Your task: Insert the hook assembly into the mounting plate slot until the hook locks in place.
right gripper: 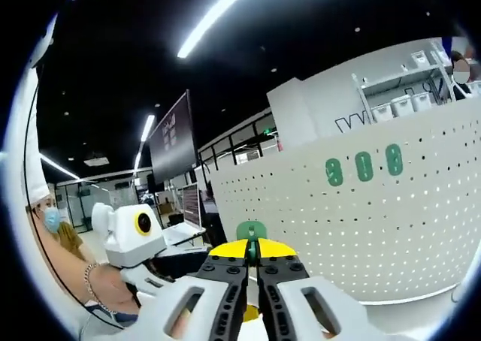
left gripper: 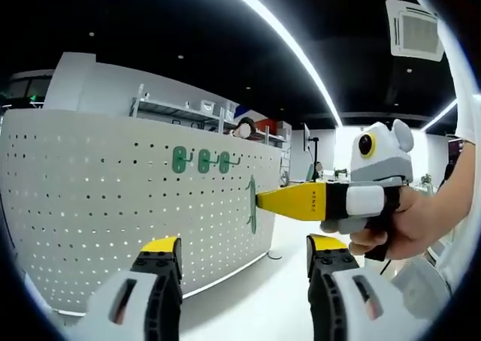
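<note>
The mounting plate is a white perforated board (left gripper: 113, 198) standing upright, also seen in the right gripper view (right gripper: 391, 228). Three green hooks (left gripper: 203, 161) hang in a row on its upper part (right gripper: 364, 166). My right gripper (left gripper: 261, 200) enters the left gripper view from the right, its yellow tips shut on a green hook assembly (left gripper: 252, 221) held upright at the board's right end. In its own view the right gripper (right gripper: 252, 252) is shut, with the green hook (right gripper: 251, 230) sticking up above the tips. My left gripper (left gripper: 244, 247) is open and holds nothing, a short way from the board.
Metal shelves (left gripper: 195, 112) with bins stand behind the board. A dark screen (right gripper: 173, 138) hangs at the left of the right gripper view, with a person (right gripper: 52, 228) below it. A pale surface (left gripper: 255, 296) lies under the board.
</note>
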